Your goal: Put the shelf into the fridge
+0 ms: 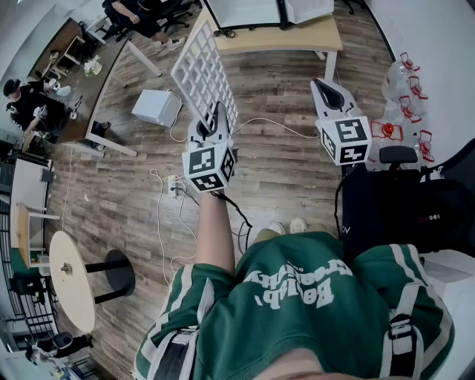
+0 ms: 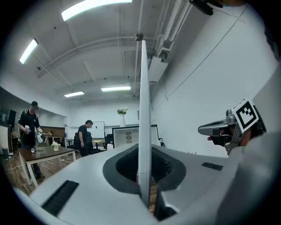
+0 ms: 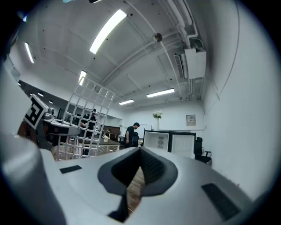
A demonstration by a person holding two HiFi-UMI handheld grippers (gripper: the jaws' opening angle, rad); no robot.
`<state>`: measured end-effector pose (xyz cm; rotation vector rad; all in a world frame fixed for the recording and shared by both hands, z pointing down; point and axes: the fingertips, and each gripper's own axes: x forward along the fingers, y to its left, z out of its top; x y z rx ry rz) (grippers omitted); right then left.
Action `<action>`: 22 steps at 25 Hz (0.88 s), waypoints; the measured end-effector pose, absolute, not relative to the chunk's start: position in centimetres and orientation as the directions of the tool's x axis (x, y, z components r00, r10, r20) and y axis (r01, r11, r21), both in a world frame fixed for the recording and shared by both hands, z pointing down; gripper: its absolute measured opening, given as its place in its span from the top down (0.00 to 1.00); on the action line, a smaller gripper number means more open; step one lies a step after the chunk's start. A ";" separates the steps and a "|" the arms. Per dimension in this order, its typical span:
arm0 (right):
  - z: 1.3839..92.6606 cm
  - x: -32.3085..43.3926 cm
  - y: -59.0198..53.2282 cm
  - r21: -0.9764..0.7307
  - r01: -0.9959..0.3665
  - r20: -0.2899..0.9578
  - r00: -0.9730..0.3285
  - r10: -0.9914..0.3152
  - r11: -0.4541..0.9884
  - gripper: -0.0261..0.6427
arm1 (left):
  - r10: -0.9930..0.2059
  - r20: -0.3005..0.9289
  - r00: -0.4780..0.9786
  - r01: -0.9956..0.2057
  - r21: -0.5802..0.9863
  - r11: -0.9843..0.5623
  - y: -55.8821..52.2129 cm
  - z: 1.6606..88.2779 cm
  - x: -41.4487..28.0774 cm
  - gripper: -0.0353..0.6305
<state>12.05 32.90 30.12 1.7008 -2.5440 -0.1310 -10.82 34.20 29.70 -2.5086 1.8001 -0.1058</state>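
A white wire-grid shelf (image 1: 204,70) stands upright on its edge above the wooden floor, pinched at its lower edge by my left gripper (image 1: 215,122), which is shut on it. In the left gripper view the shelf (image 2: 143,110) rises edge-on from between the jaws of the left gripper (image 2: 144,178). My right gripper (image 1: 324,87) is held apart to the right, shut and empty, and also shows as the right gripper (image 2: 215,129) in that view. Ahead on a wooden table is the small white fridge (image 1: 252,11), door open. The right gripper view shows the shelf (image 3: 83,118) at left and the fridge (image 3: 169,143) ahead of the right gripper (image 3: 138,154).
A white box (image 1: 156,106) lies on the floor at left, with cables and a power strip (image 1: 174,185) near my feet. A round table (image 1: 70,278) stands at lower left. Water bottles (image 1: 404,82) and a black chair (image 1: 401,204) are at right. People sit at desks at far left.
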 end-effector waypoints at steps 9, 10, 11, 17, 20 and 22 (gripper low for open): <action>30.4 15.6 32.5 0.119 -0.930 -0.024 -0.352 -0.936 0.347 0.96 | -0.955 -0.009 0.296 -0.953 -0.068 -0.295 33.9 30.2 -9.0 0.91; 30.4 15.6 32.5 0.115 -0.930 -0.032 -0.354 -0.935 0.348 0.96 | -0.956 -0.014 0.295 -0.954 -0.069 -0.293 33.9 30.2 -8.9 0.91; 30.3 15.6 32.6 0.110 -0.930 -0.040 -0.357 -0.933 0.351 0.96 | -0.956 -0.018 0.294 -0.954 -0.071 -0.292 33.8 30.1 -8.7 0.91; 30.1 15.2 32.3 0.107 -0.919 -0.055 -0.386 -0.921 0.378 0.96 | -0.949 -0.050 0.311 -0.948 -0.092 -0.306 33.6 29.7 -7.6 0.91; 30.3 14.9 31.5 0.117 -0.918 -0.046 -0.386 -0.921 0.379 0.96 | -0.943 -0.055 0.329 -0.941 -0.103 -0.322 32.8 29.9 -7.1 0.91; 30.5 14.7 30.8 0.129 -0.916 -0.037 -0.387 -0.922 0.379 0.96 | -0.940 -0.055 0.336 -0.938 -0.108 -0.329 32.1 30.2 -6.8 0.91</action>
